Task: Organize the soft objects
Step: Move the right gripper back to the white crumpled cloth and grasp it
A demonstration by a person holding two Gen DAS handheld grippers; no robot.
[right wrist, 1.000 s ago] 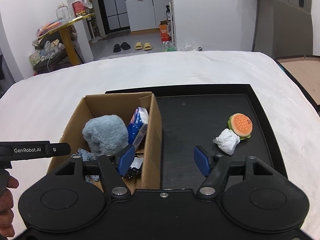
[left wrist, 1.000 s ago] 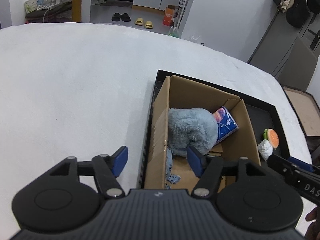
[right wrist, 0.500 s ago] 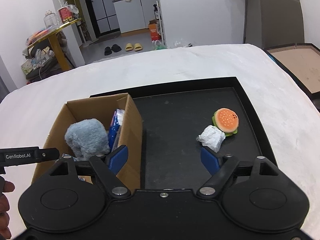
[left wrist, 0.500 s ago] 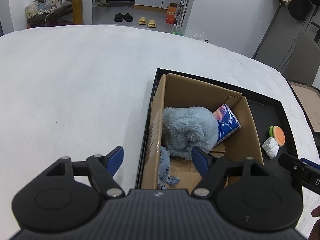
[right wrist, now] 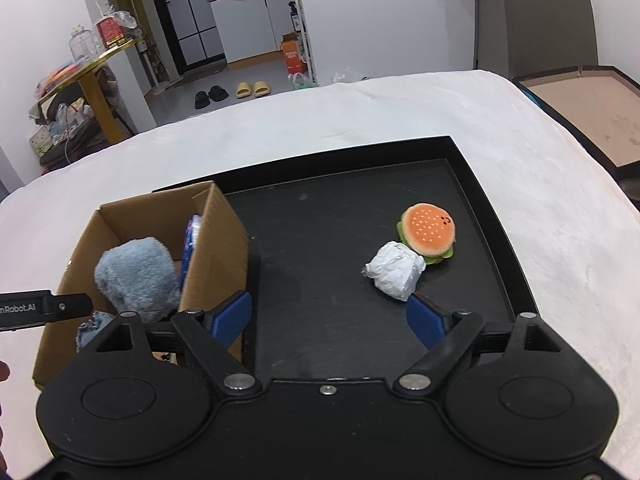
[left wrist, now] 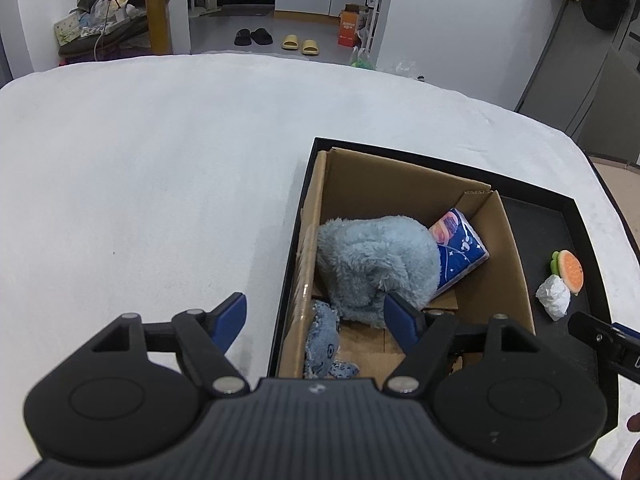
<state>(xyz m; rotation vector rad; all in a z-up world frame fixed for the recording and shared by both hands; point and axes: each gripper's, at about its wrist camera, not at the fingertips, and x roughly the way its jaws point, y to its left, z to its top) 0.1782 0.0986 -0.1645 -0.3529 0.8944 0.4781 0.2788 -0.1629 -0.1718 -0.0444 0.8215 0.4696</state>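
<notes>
A cardboard box (left wrist: 508, 240) (right wrist: 218, 248) stands at the left end of a black tray (right wrist: 328, 240). In it lie a fluffy grey-blue plush (left wrist: 376, 264) (right wrist: 136, 276), a blue tissue pack (left wrist: 460, 248) and a small denim-blue piece (left wrist: 322, 336). A plush burger (right wrist: 428, 230) (left wrist: 570, 266) and a crumpled white wad (right wrist: 396, 270) (left wrist: 554, 298) lie on the tray's right part. My left gripper (left wrist: 318, 320) is open and empty above the box's near-left wall. My right gripper (right wrist: 328, 320) is open and empty over the tray, just short of the wad.
The tray sits on a white soft-covered table (left wrist: 160, 168). A second flat tray with a brown bottom (right wrist: 592, 112) lies beyond the table's right edge. Room furniture and slippers are far behind.
My right gripper has swung right, from in front of the box toward the burger and wad. My left gripper has drawn back and risen a little; both stay open.
</notes>
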